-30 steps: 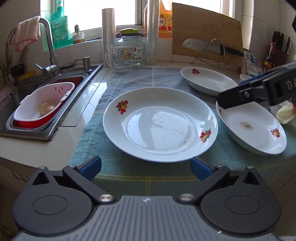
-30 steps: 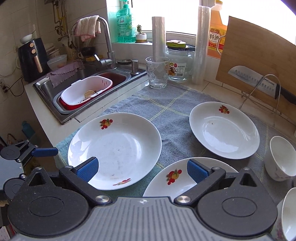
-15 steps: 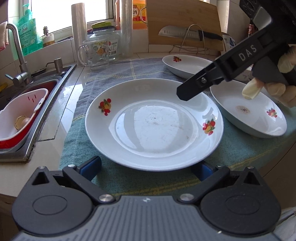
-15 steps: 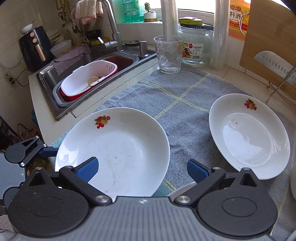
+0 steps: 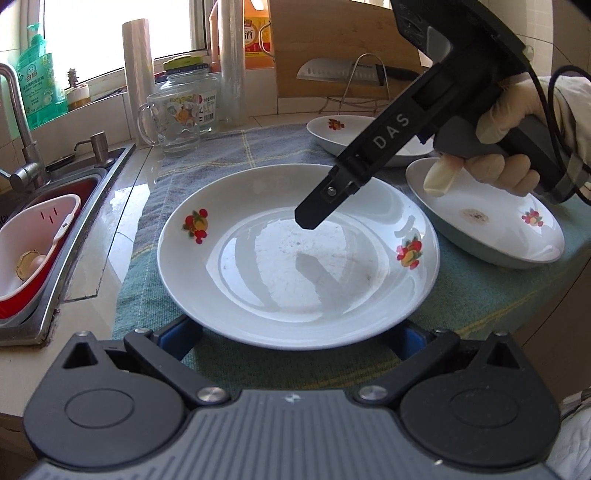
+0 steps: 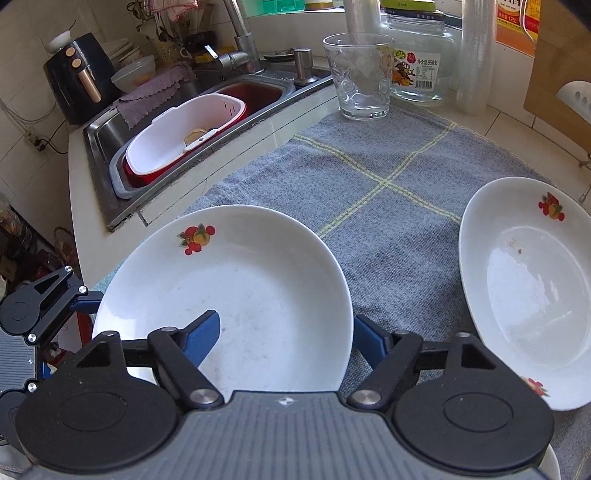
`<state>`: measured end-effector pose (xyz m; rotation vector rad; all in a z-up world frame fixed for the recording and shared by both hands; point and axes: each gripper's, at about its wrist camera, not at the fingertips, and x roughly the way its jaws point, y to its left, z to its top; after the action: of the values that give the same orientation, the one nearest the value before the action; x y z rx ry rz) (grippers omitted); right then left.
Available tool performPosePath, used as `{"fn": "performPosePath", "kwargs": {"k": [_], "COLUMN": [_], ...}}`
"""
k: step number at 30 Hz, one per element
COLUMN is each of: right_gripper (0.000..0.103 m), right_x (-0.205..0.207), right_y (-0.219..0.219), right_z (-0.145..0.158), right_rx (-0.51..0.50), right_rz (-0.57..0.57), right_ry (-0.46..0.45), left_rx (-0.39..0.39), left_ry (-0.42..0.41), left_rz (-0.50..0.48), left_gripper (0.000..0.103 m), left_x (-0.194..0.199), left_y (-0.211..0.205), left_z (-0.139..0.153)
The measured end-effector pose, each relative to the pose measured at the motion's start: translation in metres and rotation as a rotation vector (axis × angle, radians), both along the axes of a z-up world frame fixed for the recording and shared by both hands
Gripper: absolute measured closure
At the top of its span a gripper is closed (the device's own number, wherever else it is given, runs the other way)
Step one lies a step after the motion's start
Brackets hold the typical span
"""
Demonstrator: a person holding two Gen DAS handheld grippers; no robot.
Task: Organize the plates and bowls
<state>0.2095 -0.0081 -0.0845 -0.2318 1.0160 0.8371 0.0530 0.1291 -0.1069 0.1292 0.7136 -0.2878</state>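
White china with fruit prints fills the middle of the bench: a large plate (image 5: 295, 254) lies flat on a grey-green checked cloth (image 6: 388, 192); a second plate (image 5: 491, 229) sits just beside it on its right, and a third (image 5: 354, 134) lies farther back near the wire knife stand (image 5: 354, 81) and wooden cutting board (image 5: 332, 48). The right claw (image 6: 286, 341), held by a gloved hand (image 5: 506, 147), reaches down over the large plate's right side; its jaws are closing with the plate's rim between them, one blue pad (image 6: 203, 338) inside over the well and the other outside the rim (no pad is seen pressing yet). The left claw (image 5: 295, 338) waits at the plate's near edge, its jaws spread wide, the blue tips half hidden under the rim and gripping nothing. Crowding the back of the cloth are a glass mug (image 5: 170, 122), a labelled glass jar (image 5: 195, 99), two rolls of clear film (image 5: 138, 74) and an orange bottle (image 5: 256, 33). Left of the cloth the steel sink (image 6: 122, 177) holds a white-and-red colander basin (image 6: 181, 136); beyond it stand a tap (image 6: 240, 40), a soap pump (image 6: 304, 64) and a black air fryer (image 6: 79, 77). The second plate lies close against the right claw's outer side.
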Motion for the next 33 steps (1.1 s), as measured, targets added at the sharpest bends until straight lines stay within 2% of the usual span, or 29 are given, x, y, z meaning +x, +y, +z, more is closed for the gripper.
{"fn": "performPosePath", "kwargs": {"k": [3,10,21,27,33], "right_gripper": [0.028,0.031,0.032,0.032,0.032], "right_x": [0.006,0.018,0.041,0.041,0.048], "right_y": [0.002,0.004,0.002,0.004,0.009], "right_z": [-0.001,0.0,0.0,0.007,0.013], "right_rx": [0.012,0.033,0.119,0.141,0.146], "right_rz": [0.021,0.049,0.041,0.048,0.061], "right_ry": [0.012,0.036,0.16,0.162,0.141], "left_rx": [-0.001,0.007,0.01,-0.003,0.001], "left_ry": [-0.004,-0.007,-0.002,0.023,0.008], "left_rz": [-0.017,-0.045,-0.064,-0.054,-0.048], "left_gripper": [0.0,0.001,0.001,0.002,0.002], "left_x": [0.001,0.0,0.001,0.005,0.014], "left_y": [0.002,0.003,0.006,0.01,0.013], "left_z": [0.0,0.001,0.004,0.008,0.016]}}
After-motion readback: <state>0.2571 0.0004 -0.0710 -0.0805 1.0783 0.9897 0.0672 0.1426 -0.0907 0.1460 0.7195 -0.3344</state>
